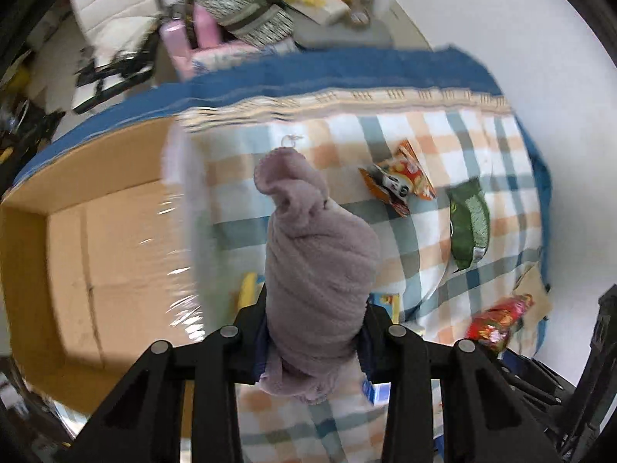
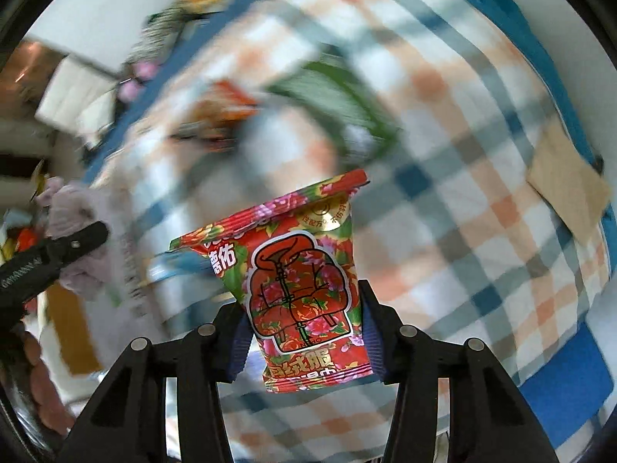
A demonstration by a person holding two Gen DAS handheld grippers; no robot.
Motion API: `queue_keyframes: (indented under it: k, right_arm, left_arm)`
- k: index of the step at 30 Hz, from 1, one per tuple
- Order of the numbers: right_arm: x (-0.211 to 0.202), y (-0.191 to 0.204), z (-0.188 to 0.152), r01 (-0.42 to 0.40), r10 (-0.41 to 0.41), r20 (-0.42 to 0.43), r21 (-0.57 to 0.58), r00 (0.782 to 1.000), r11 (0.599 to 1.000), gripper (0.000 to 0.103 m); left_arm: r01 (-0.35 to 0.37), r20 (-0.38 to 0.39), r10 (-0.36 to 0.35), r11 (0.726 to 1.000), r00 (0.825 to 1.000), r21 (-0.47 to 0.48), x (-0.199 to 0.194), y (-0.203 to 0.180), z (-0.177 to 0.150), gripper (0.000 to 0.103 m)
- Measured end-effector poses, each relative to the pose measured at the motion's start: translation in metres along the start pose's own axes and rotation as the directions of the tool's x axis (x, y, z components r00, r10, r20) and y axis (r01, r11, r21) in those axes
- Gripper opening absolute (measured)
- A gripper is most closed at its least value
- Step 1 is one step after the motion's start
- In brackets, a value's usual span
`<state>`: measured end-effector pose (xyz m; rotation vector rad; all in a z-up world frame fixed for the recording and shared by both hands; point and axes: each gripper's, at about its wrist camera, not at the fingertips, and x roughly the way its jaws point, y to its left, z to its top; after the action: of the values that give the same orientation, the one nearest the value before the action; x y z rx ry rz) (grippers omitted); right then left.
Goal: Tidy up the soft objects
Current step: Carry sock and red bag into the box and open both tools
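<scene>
My left gripper (image 1: 314, 332) is shut on a mauve fleece cloth (image 1: 316, 262) and holds it above the checked bedspread (image 1: 443, 142), beside an open cardboard box (image 1: 96, 254) at the left. My right gripper (image 2: 304, 328) is shut on a red flowered soft packet (image 2: 304, 285), lifted over the bedspread (image 2: 482, 193). The left gripper with its mauve cloth (image 2: 73, 212) shows at the left of the right wrist view. The red packet (image 1: 497, 320) shows at the lower right of the left wrist view.
An orange panda packet (image 1: 401, 181) and a green soft pouch (image 1: 468, 227) lie on the bedspread. A brown paper piece (image 2: 567, 185) lies near the right edge. A chair (image 1: 112, 38) and piled bags (image 1: 246, 15) stand beyond the bed. Small colourful items lie under the left gripper.
</scene>
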<state>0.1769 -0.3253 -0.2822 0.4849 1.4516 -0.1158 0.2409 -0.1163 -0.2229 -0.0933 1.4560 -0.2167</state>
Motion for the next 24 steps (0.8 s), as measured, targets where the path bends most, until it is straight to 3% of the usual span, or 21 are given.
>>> queue_keyframes:
  k: [2, 6, 12, 19, 24]
  right_arm:
    - [-0.015, 0.039, -0.006, -0.045, 0.046, 0.007, -0.081, 0.999, 0.996, 0.051]
    - [-0.054, 0.089, -0.013, -0.119, 0.123, 0.005, -0.209, 0.992, 0.971, 0.051]
    - [-0.054, 0.18, -0.024, -0.178, 0.182, -0.02, -0.333, 0.983, 0.926, 0.051]
    - [-0.03, 0.271, -0.023, -0.146, 0.146, -0.028, -0.36, 0.989, 0.921, 0.051]
    - [0.029, 0.307, -0.007, -0.09, 0.082, -0.038, -0.334, 0.996, 0.938, 0.051]
  left_arm:
    - [0.001, 0.026, 0.0, 0.999, 1.0, -0.039, -0.022, 0.011, -0.002, 0.033]
    - [-0.026, 0.072, 0.034, 0.994, 0.997, -0.107, -0.05, 0.069, -0.01, 0.033]
    - [-0.053, 0.091, 0.073, 0.977, 0.993, -0.207, -0.062, 0.152, -0.007, 0.033]
    - [0.003, 0.004, -0.002, 0.962, 1.0, -0.271, -0.029, 0.23, 0.017, 0.033]
    - [0.082, -0.062, -0.106, 0.949, 0.992, -0.306, 0.01, 0.259, 0.036, 0.034]
